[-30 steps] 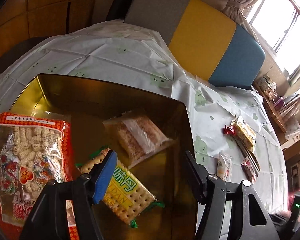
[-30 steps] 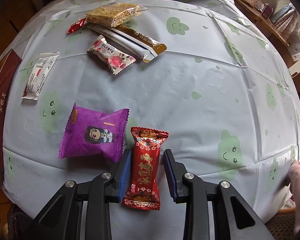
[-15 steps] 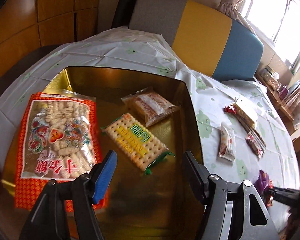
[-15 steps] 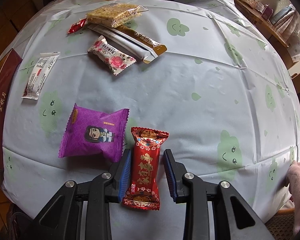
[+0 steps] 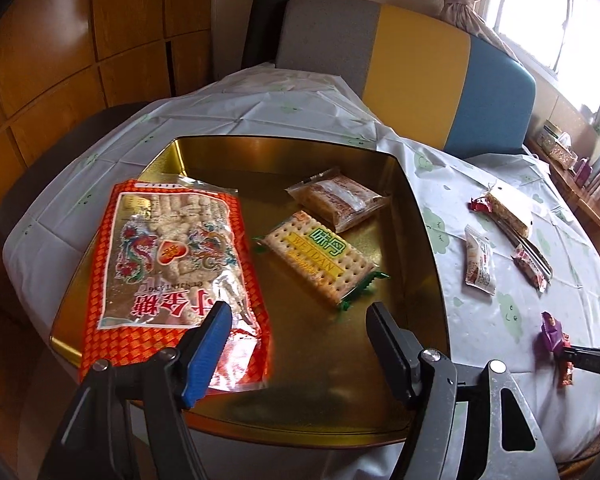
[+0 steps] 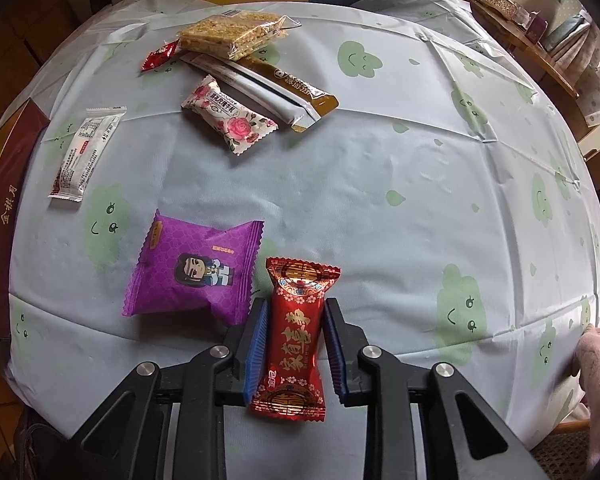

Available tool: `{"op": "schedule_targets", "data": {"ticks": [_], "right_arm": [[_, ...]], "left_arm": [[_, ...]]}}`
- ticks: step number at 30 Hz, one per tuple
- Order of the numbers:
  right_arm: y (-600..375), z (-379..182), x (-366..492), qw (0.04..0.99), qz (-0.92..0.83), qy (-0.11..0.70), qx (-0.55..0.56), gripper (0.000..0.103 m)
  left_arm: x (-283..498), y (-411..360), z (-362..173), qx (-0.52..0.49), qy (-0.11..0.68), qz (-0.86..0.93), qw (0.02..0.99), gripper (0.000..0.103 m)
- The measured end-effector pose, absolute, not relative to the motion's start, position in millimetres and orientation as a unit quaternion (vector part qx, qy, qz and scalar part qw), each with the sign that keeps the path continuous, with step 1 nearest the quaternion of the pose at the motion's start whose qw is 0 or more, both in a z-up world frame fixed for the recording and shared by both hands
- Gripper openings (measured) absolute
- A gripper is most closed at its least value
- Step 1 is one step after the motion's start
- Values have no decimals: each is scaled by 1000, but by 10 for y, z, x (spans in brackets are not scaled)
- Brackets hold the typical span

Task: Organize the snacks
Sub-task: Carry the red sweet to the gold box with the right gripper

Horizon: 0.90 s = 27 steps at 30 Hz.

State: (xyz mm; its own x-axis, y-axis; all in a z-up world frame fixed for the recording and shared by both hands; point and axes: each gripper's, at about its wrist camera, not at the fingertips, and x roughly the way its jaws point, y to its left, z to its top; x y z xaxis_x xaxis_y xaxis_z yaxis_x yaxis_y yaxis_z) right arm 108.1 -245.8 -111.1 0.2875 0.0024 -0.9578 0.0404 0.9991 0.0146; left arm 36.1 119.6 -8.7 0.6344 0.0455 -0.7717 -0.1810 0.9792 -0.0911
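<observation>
The red candy lies on the desk between the right gripper jaws, which squeeze its sides. The left gripper jaws are wide apart over the gold tin.

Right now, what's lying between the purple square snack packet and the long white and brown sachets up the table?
In the right wrist view, the rose-printed white candy wrapper lies between the purple packet and the long sachets; otherwise bare tablecloth.
</observation>
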Motion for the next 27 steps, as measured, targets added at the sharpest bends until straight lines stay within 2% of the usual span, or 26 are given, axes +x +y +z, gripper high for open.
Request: {"op": "schedule_targets", "data": {"ticks": [12, 17, 27], "right_arm": [[-2616, -901, 1056, 828, -26, 557, 57, 22], [-2658, -748, 1043, 845, -9, 527, 87, 22], [-2649, -718, 1022, 847, 8, 518, 120, 22]], "left_arm": [[187, 1368, -86, -85, 418, 84, 901, 71], [136, 1444, -97, -90, 418, 94, 899, 71], [40, 1448, -84, -88, 416, 104, 899, 73]]}}
